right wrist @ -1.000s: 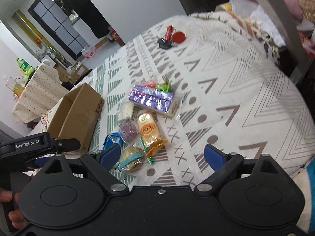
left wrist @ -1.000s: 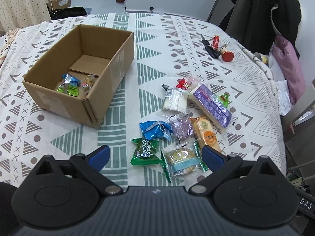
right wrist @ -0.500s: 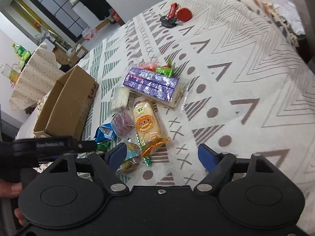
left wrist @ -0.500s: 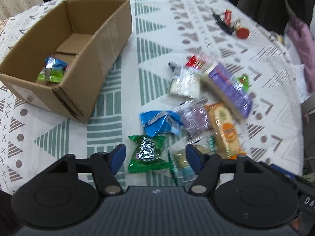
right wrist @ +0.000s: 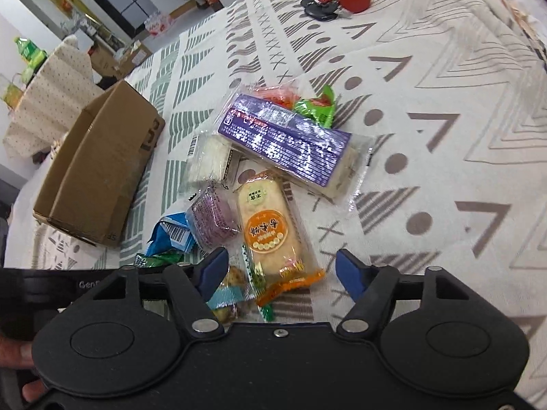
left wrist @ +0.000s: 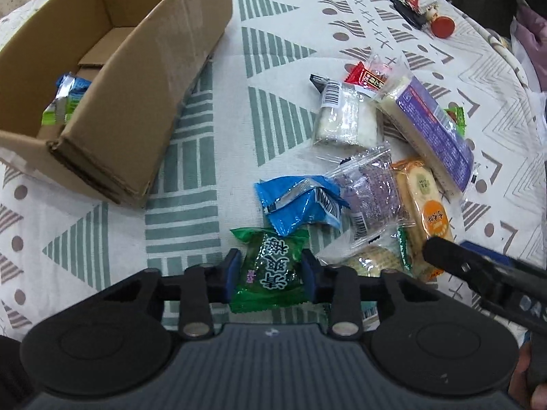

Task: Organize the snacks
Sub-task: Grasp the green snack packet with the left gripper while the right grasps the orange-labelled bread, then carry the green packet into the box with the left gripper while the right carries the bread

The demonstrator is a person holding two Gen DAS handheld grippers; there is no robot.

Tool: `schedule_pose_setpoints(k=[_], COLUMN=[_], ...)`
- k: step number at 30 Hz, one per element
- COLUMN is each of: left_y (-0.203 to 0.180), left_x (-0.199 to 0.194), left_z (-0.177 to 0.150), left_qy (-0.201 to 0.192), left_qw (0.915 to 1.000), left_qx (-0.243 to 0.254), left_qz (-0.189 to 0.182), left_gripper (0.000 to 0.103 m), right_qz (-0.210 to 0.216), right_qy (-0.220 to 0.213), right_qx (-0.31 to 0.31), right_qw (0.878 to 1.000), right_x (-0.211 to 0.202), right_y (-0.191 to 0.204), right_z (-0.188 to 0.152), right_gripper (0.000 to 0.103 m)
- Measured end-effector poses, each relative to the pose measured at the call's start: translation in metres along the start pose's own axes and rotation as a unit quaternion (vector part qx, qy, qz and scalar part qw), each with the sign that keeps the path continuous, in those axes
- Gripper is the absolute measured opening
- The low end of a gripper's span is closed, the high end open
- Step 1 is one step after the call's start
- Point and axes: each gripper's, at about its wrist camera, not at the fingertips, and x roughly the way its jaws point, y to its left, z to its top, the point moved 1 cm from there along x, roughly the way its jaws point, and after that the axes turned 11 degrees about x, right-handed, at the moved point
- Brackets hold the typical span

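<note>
The left claw has its blue pads pressed against both sides of the green candy packet, pinching it across its narrow width while it lies at the near edge of the snack pile on the patterned tabletop; that crosswise pinch looks chosen because the wrapper's crimped ends stick out front and back and give nothing firm to hold. The right claw hangs spread wide above the orange rice cracker pack, gripping nothing, its left pad close over a clear-wrapped cookie with a blue band. The other snacks sit bunched together: a blue foil pack just behind the green one, a purple clear-wrapped pastry overlapping it, a white cake and a long purple-labelled bar farther back. The cardboard box stands open to the left with a couple of packets already inside, so it seems to be the destination. Between pile and box runs a bare strip of cloth, giving the left claw free room to lift and swing over the box's near wall. The two tools are close together at the pile, so the tight spot is there. Keys with a red tag lie well apart at the far side.
</note>
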Motion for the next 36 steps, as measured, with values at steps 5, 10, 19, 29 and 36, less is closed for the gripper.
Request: schedule_pose_setpoints(k=[5,10,19,29,36], left_y=[0.003,0.005,0.004,0.011,0.017], left_x=[-0.001,-0.007,-0.039,-0.085,-0.112], left_z=[0.001,-0.001,-0.008,-0.017,-0.024], left_qy=[0.002,-0.003,-0.040,-0.098,-0.126], left_qw=[0.9999,0.9998,0.9980,0.9938,0.9907], left_qx=[0.003,-0.001,0.004,-0.003,0.000], left_qz=[-0.010,-0.019,-0.048,-0.054,-0.052], left_gripper=[0.032,0.031,0.031,0.031,0.031], right_qz=[-0.023,-0.033,-0.025,-0.010,0.005], right_qy=[0.003,0.014,-0.010,-0.049,-0.072], right_qx=[-0.023,-0.051,-0.031,-0.024,-0.027], right_qw=[0.999,0.998,0.999,0.998,0.997], right_x=[0.013,0.011,-0.025,-0.058,-0.077], right_y=[0.008,0.015,0.017,0.034,0.052], right_z=[0.000,-0.003,-0.010,-0.020,-0.027], right_gripper=[0.062,0.034,0.034,0.033,0.034])
